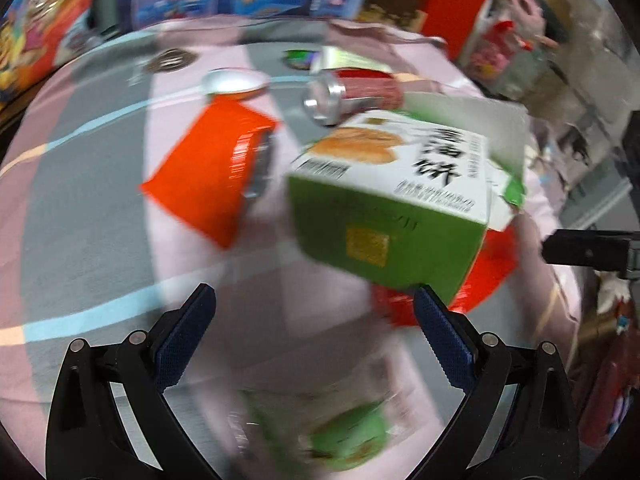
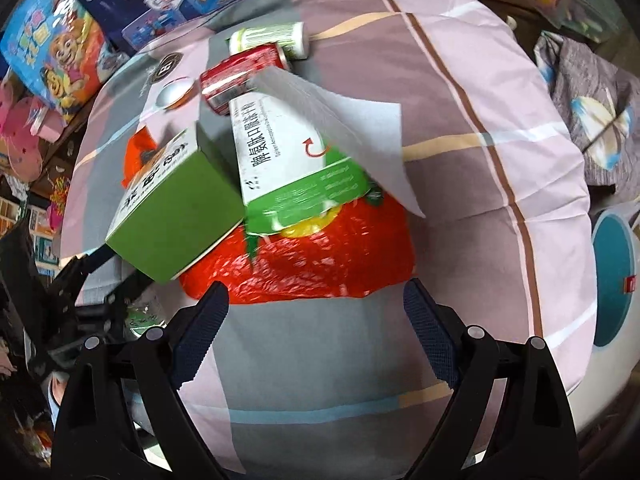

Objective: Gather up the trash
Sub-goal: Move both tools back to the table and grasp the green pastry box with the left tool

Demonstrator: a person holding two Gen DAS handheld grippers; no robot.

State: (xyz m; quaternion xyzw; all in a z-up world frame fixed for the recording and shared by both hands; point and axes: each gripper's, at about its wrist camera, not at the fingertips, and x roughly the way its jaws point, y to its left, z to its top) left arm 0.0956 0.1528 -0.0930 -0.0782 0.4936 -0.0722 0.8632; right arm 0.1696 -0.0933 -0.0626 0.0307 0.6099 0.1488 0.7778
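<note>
1. Nearest the lens in both wrist views, each claw is released. The right gripper stands wide with nothing between its blue ribbed pads, only striped cloth below. The left gripper is likewise spread and empty, though its right-hand pad sits at the lower corner of a box.

2. Just beyond, at 12 o'clock from the right gripper, a crinkled red plastic snack bag lies flat on the pink-and-grey striped tablecloth, partly pinned under two cartons.

3. At 10 o'clock sits the green-and-white cardboard biscuit box, tilted, one corner raised. In the left view its long axis runs from 10 to 4 o'clock, its green end face towards the camera.

4. At 12 o'clock the green-and-white medicine carton has its torn flap end towards the gripper and its long axis running away to 11 o'clock; a white paper leaflet drapes over it.

5. Farther off, a red aluminium drinks can lies on its side beside a white-and-green plastic bottle, also on its side.

6. The likely step is picking up the biscuit box with the left gripper. Done well, that means squaring the jaws across the box's short width, not its corner, before closing, so the light carton does not twist free.
</note>
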